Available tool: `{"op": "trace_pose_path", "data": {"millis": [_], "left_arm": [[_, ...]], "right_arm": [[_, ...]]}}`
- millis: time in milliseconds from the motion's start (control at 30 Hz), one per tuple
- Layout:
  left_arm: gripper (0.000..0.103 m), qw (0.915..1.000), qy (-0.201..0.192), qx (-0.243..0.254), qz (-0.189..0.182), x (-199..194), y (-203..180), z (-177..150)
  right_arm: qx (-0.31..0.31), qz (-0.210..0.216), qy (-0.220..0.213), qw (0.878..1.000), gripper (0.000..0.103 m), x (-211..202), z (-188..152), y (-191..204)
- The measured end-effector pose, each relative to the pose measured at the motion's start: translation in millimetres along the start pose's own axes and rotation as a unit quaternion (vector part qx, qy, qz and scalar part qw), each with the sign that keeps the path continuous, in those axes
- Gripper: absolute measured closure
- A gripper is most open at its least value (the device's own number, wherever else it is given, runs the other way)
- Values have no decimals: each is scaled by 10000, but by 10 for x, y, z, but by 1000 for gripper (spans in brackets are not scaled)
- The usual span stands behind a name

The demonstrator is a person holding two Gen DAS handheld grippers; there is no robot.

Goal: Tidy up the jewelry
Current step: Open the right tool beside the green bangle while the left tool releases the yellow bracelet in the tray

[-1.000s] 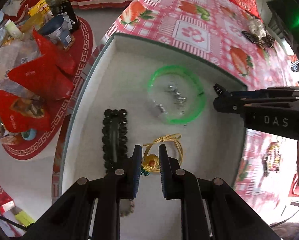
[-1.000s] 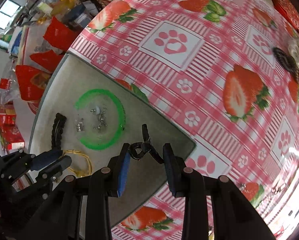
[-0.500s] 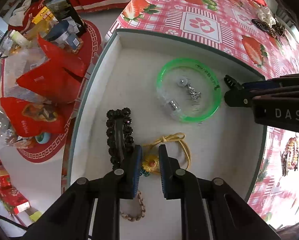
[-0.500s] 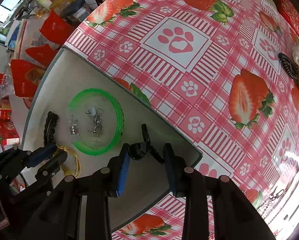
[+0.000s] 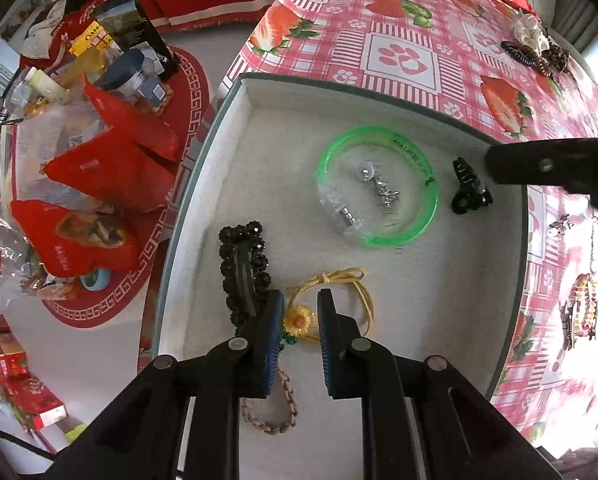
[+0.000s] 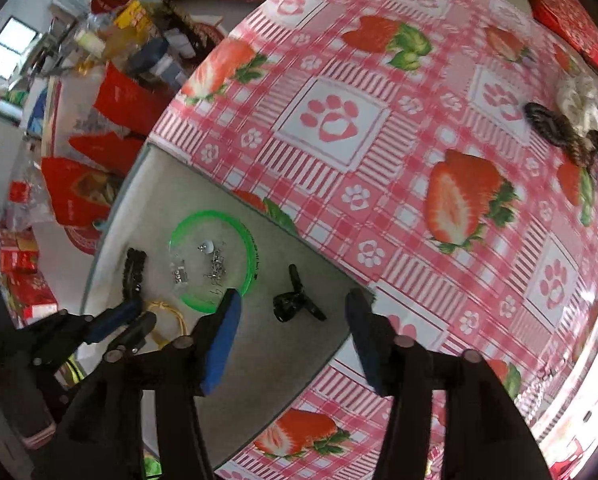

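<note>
Black claw clip (image 6: 295, 304) already lying in tray (image 5: 235, 128) under opening, empty right gripper (image 6: 293, 336); left gripper (image 5: 299, 332) nearly closed around sunflower tie (image 5: 297, 322); more pieces (image 5: 539, 48) waiting on tablecloth (image 6: 379, 80).

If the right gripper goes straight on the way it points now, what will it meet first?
Most likely the small black plastic claw clip, lying free on the grey tray floor between the opening jaws of the right gripper; depth is uncertain.
</note>
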State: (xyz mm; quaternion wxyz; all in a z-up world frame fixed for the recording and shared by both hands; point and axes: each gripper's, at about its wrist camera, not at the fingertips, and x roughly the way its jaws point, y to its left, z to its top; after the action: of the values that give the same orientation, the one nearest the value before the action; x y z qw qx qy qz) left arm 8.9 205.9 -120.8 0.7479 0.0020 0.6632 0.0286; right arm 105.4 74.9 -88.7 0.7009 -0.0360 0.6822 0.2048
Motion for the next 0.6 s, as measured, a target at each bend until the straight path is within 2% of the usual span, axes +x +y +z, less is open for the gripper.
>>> {"op": "trace_pose_path", "data": {"millis": [67,100,133,167,233,500,567,600], "left_arm": [[80,10000,2,32,-25,-7,-14,8],[63,10000,1,42,-11,-17,-25,10],[38,10000,0,38,18,-18,-32,13],[0,9999,-44,8,90,-39,-31,14],[0,9994,-274,-7,218,-141,-38,21],[0,9997,-135,125,174,-243,-125,22],[0,9996,-99,168,182,-272,-153,11],[0,9996,-87,190,194,-287,-167,3]], "right_arm": [[97,24,-43,9999,42,-85,-35,-79],[152,31,-57,9999,42,-128,-64,-125],[196,29,-59,9998,42,-164,-79,-161],[229,28,-54,9997,42,-189,-115,-188],[316,25,-28,9995,42,-240,-181,-263],[699,-125,118,9974,42,-321,-538,-590],[841,-157,156,9962,39,-339,-639,-673],[909,-155,177,9956,35,-348,-690,-716]]}}
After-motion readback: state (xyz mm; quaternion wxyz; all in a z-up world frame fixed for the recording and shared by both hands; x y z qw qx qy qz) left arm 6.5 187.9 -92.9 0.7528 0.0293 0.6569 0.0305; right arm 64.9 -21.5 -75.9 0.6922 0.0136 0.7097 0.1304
